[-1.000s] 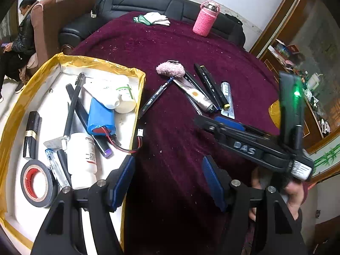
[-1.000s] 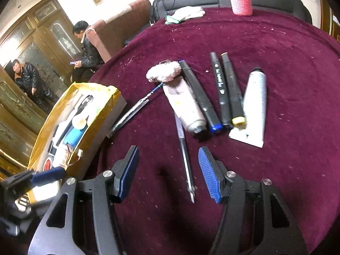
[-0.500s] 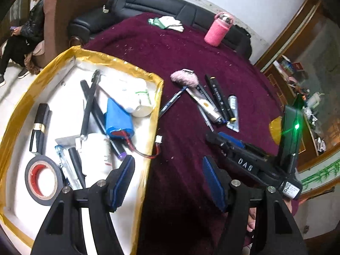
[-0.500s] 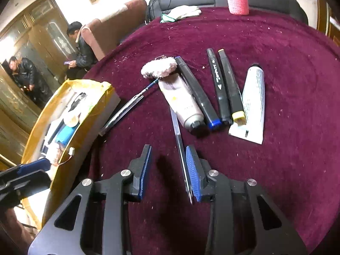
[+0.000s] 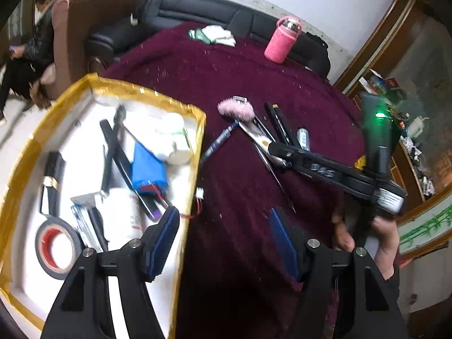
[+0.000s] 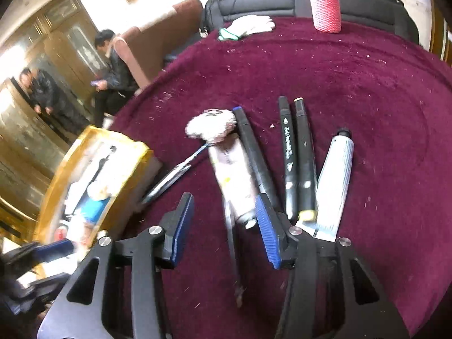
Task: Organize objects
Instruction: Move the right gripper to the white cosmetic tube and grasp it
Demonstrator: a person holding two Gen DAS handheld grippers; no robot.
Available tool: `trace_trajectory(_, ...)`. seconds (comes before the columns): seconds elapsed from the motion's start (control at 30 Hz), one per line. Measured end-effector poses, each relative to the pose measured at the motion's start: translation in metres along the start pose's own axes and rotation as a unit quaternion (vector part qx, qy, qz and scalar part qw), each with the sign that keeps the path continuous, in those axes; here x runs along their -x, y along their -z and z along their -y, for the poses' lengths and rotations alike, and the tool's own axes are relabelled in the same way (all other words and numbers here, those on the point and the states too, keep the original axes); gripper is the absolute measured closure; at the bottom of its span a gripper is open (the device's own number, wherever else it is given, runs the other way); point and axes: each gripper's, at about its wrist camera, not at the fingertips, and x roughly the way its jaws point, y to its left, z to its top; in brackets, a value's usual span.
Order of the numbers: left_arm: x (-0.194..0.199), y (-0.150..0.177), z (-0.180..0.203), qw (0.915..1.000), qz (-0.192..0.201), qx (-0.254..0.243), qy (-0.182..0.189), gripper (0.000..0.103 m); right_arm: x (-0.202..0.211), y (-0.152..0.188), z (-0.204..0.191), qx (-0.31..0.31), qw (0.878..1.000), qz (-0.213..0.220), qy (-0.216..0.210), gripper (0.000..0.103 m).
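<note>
The right gripper (image 6: 223, 226) is hanging over the maroon cloth (image 6: 367, 84) with its jaws opening; a thin pen (image 6: 233, 251) is lying on the cloth between the blue pads, which are not pressing it. Just beyond the pen, this view is showing what the other blurs: one beige tube (image 6: 234, 175), three black markers (image 6: 254, 155) side by side, one silver tube (image 6: 336, 186) at their right, and one fluffy-topped pen (image 6: 210, 125) slanting toward the gold-rimmed tray (image 6: 135, 152) left of the pen. The left gripper (image 5: 223, 231) is hovering released and empty, one finger over the tray's rim (image 5: 197, 130) — the other over bare cloth. Only the left wrist view is looking down into the tray: one roll of black tape (image 5: 56, 247), one blue battery pack (image 5: 148, 169), one white bottle (image 5: 124, 212), several dark sticks. It alone is catching the hand (image 5: 381, 237) gripping the right tool's handle. One pink bottle (image 5: 282, 41) is standing far beyond the pen, near a black sofa (image 5: 197, 14).
</note>
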Motion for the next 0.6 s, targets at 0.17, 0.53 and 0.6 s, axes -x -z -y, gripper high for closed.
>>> trace_trajectory(0.17, 0.002, -0.004, 0.001, 0.9999, -0.004, -0.01, 0.004, 0.037, -0.029, -0.01, -0.003, 0.002, 0.998, -0.045, -0.036, 0.056)
trace_trajectory(0.53, -0.021, -0.019, 0.023, 0.9981, -0.02, -0.057, -0.013, 0.037, -0.005, 0.019, 0.008, -0.009, 1.0, -0.027, 0.01, 0.072)
trace_trajectory(0.6, -0.031, -0.019, 0.03, 0.9975, -0.034, -0.062, -0.009, 0.037, 0.014, 0.042, 0.017, -0.032, 0.999, -0.02, 0.003, 0.072)
